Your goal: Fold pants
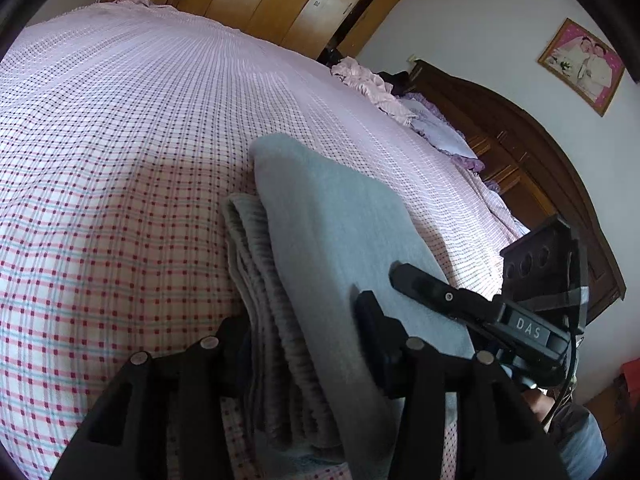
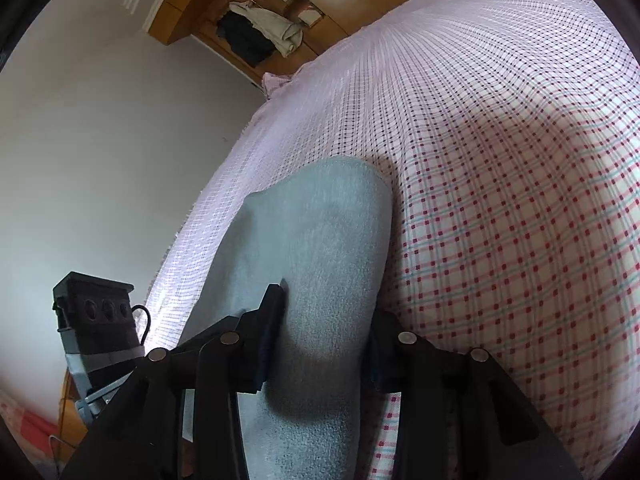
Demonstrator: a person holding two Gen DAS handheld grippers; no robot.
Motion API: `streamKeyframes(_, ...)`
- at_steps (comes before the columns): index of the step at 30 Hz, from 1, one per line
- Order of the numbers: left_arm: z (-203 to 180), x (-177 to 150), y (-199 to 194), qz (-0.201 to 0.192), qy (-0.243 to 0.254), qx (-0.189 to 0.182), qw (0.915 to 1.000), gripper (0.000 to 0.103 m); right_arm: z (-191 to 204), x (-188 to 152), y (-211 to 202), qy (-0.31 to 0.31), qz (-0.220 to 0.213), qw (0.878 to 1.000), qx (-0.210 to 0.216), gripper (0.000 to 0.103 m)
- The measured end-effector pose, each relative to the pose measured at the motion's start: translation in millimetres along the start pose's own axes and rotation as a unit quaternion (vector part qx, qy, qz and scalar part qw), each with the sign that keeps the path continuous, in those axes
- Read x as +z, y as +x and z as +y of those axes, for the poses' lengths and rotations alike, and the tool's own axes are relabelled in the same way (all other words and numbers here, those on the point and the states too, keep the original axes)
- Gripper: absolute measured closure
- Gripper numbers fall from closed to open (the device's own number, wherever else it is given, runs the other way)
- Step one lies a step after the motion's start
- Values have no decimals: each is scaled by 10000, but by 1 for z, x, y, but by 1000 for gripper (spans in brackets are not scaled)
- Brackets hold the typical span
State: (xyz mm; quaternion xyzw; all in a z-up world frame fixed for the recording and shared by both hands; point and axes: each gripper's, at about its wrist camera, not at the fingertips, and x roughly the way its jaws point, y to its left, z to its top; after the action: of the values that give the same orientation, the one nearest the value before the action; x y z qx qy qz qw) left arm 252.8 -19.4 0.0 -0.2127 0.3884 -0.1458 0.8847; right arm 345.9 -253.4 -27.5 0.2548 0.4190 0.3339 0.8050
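Grey fleece pants, folded into a thick stack, lie on the bed w/ its pink-and-red check cover. Only readable writing: "DAS" in white on the black body of the right claw, seen from the left wrist cam.

Left cam only: layered edges of the fold w/ a ribbed band on the stack's left side, the right claw's finger lying across the top layer, dark wood headboard, framed photo on the wall, lilac pillows, pink crumpled cloth, wooden wardrobe.

Right cam only: smooth top face of the pants running to a rounded far end, the left unit's black camera housing low at left, white wall, clothes hanging in an open wardrobe.

Left claw: closed down on the pants, stack squeezed btwn its two fingers, tilted so the bed slopes across frame. Right claw: likewise clamped on the pants, fabric bunched btwn the pads, pointing along the garment. Both claws sit close together at the near end of the fold, right one just beside the left.
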Motion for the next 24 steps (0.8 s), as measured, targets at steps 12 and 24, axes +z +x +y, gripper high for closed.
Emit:
streamKeyframes(12, -11, 2, 1, -15, 164, -33, 9999, 35, -2, -7, -2, -7, -13, 9999, -134, 72)
streamKeyframes(24, -40, 32, -55, -1137, 764, 552, 9890, 0, 59, -6, -28, -1007, -272, 9875, -1186, 50)
